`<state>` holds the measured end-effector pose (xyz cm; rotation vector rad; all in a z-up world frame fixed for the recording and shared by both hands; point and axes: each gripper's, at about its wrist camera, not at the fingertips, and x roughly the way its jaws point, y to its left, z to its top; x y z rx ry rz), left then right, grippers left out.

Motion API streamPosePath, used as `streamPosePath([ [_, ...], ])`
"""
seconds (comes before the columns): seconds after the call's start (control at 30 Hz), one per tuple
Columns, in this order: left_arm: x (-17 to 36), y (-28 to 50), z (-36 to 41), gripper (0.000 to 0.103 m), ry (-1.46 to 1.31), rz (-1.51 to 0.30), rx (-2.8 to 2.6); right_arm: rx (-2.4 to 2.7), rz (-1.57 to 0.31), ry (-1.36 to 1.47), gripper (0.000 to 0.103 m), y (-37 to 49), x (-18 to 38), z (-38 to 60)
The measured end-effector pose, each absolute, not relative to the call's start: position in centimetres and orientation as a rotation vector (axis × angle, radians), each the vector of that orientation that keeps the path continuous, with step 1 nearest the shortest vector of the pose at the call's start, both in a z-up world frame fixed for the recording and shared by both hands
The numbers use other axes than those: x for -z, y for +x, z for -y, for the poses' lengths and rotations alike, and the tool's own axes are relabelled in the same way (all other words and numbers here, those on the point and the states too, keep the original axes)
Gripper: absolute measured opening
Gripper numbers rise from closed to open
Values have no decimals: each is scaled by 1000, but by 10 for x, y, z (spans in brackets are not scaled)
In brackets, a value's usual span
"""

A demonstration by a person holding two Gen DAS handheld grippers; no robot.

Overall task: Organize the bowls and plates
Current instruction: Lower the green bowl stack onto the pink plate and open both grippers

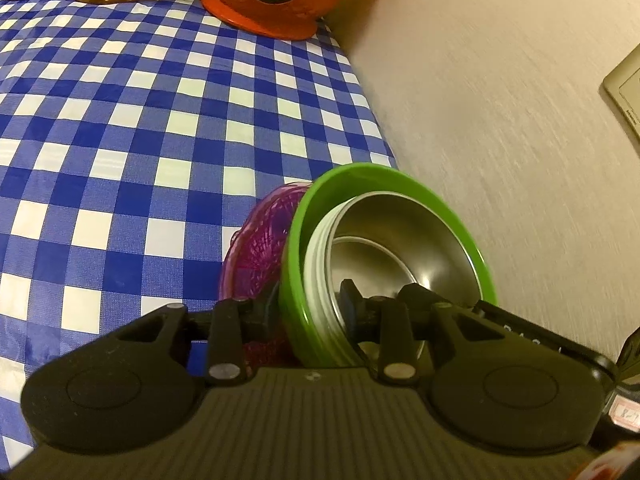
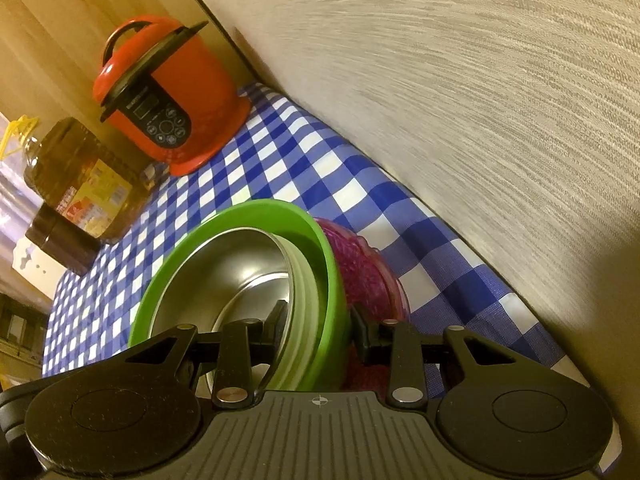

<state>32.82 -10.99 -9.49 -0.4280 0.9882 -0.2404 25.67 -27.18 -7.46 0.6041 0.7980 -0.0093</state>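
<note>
Clamping nested green bowl (image 1: 298, 240) rims: left gripper (image 1: 308, 312) and right gripper (image 2: 316, 328).

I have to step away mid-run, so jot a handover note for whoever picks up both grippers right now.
Left gripper: jaws closed across the rims of the nested stack.
Right gripper: jaws closed across the same stack's rims from the other side.
Stack: steel bowl inside a white-rimmed bowl, inside the green bowl, with the purple dish outermost. It is tilted over the checked tablecloth, beside the wall.
Done: bowls nested.
Left: set the stack down, probably clear of the red cooker, then release.
</note>
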Motion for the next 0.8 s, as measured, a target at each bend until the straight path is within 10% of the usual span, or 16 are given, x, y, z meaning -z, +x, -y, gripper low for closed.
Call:
streamPosePath([
  [0.8, 68, 299, 103, 38, -392, -873, 247, -22, -711, 588, 53, 226, 56, 277],
])
